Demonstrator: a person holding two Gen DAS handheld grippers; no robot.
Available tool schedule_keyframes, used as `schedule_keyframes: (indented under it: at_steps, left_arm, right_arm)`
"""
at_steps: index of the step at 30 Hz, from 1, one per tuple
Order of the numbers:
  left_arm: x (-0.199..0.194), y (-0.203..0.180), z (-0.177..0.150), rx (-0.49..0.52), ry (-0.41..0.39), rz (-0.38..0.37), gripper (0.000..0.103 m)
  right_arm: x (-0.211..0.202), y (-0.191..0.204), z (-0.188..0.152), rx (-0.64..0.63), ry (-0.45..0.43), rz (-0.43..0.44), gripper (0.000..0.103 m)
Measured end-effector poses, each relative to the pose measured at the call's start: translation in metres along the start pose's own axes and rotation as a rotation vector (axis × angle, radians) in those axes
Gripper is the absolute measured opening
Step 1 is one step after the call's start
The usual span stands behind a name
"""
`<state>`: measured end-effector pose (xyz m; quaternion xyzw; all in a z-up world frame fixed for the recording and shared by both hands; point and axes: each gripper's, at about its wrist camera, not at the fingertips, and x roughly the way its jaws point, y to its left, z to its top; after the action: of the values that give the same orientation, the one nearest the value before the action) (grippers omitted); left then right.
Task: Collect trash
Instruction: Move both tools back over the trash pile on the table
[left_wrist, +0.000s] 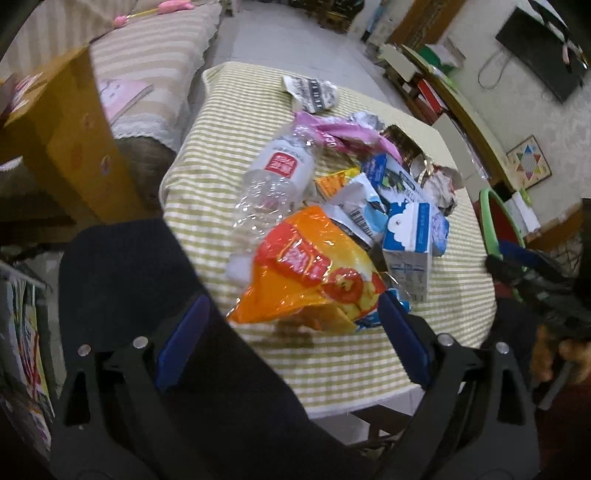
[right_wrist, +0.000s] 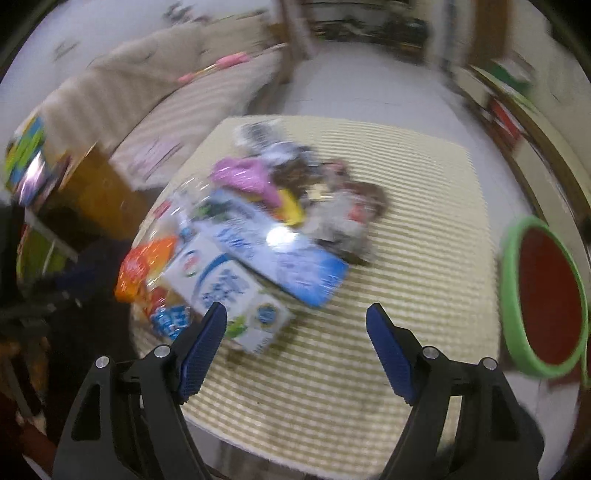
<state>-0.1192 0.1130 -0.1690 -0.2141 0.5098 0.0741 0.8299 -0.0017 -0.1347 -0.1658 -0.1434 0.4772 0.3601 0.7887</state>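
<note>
**Trash collection: nothing bagged yet, whole pile still on the table**

Progress, as far as the frames show: all trash sits heaped on the striped tablecloth (left_wrist: 207, 177); neither gripper holds anything. So I'd call it the very start, or between picks.

Left to right in the left wrist view:
- crushed clear bottle (left_wrist: 275, 177) lying on its side, left edge of the pile
- orange snack bag (left_wrist: 314, 273) nearest the left gripper (left_wrist: 291, 332), fingers spread wide, bag just ahead of the gap, not clamped
- blue-white milk carton (left_wrist: 408, 240) upright just right of the bag, more wrappers and a pink bag (left_wrist: 343, 133) behind
- green-rimmed bin (left_wrist: 498, 218) off the table's right edge (likely the drop target, my guess)

View differences:
- left view is sharp: labels, barcode, and a black-white wrapper (left_wrist: 312, 92) lying apart at the far side are readable
- right view is motion-blurred, but shows the right gripper (right_wrist: 297, 332), fingers apart and empty, over bare cloth right of the pile, plus the bin's red inside (right_wrist: 546, 291), barely visible from the left.
</note>
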Motion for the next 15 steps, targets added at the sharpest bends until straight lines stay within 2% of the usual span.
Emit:
schedule_keyframes:
  at_steps: [2,7,11,13,15]
  left_arm:
    - [-0.006,0.002,-0.004,-0.023,0.014,-0.022,0.09]
    - [0.001,0.004,-0.019,-0.161,0.106,-0.165,0.09]
    - [0.013,-0.004,-0.017,-0.186,0.12,-0.179,0.09]
    - [0.019,-0.006,-0.011,-0.203,0.123,-0.194,0.09]
    - [0.025,-0.009,-0.006,-0.207,0.128,-0.188,0.09]
  right_arm:
    - [0.012,0.012,0.005,-0.067,0.001,0.012,0.075]
    - [0.044,0.028,0.014,-0.164,0.036,0.089,0.075]
    - [0.06,0.033,0.011,-0.215,0.08,0.139,0.075]
    - [0.062,0.036,0.003,-0.263,0.099,0.126,0.074]
    - [0.06,0.034,-0.005,-0.264,0.105,0.15,0.064]
